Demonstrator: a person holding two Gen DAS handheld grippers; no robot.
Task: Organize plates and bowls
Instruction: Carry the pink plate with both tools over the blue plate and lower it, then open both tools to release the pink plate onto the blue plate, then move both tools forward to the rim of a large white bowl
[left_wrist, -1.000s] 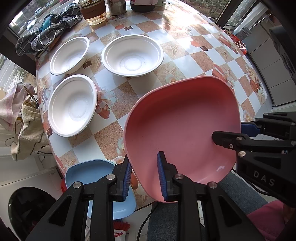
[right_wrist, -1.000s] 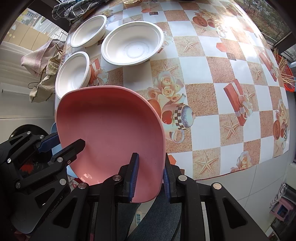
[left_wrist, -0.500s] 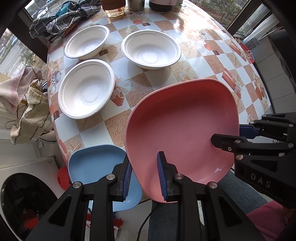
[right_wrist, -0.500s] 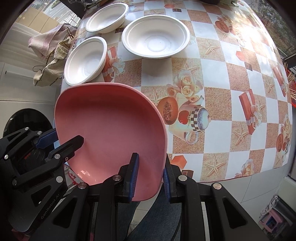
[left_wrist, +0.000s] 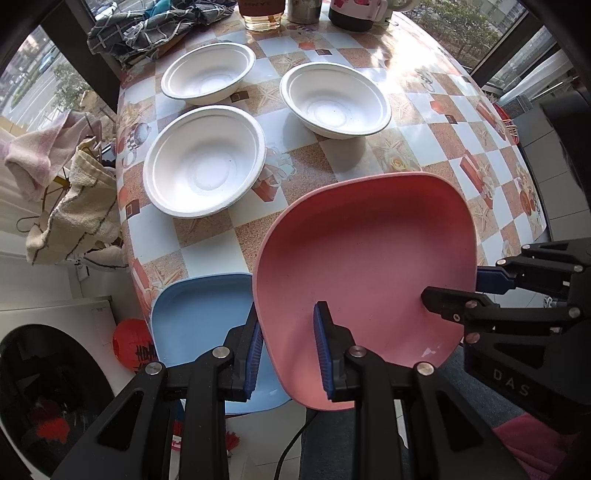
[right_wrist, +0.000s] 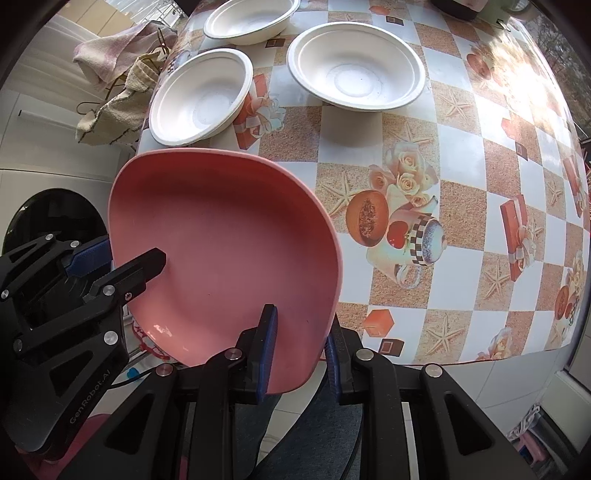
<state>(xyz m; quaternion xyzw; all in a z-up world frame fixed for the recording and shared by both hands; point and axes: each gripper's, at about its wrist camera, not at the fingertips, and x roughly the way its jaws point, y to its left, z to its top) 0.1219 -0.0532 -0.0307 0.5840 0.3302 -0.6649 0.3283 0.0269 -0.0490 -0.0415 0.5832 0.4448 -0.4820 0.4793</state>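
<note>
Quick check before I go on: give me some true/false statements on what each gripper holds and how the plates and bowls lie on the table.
1. Both the left gripper and the right gripper clamp the pink rounded-square plate. True.
2. The three white round paper bowls are stacked. False: they sit apart.
3. The blue rounded-square plate lies at the table's near edge. True.
4. The pink plate holds food. False: it is bare.

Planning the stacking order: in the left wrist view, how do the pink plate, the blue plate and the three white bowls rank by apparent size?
1. pink plate, though it is nearest the camera
2. blue plate, partly hidden
3. near-left bowl
4. right bowl and far-left bowl look alike; distance makes it unsure
</note>
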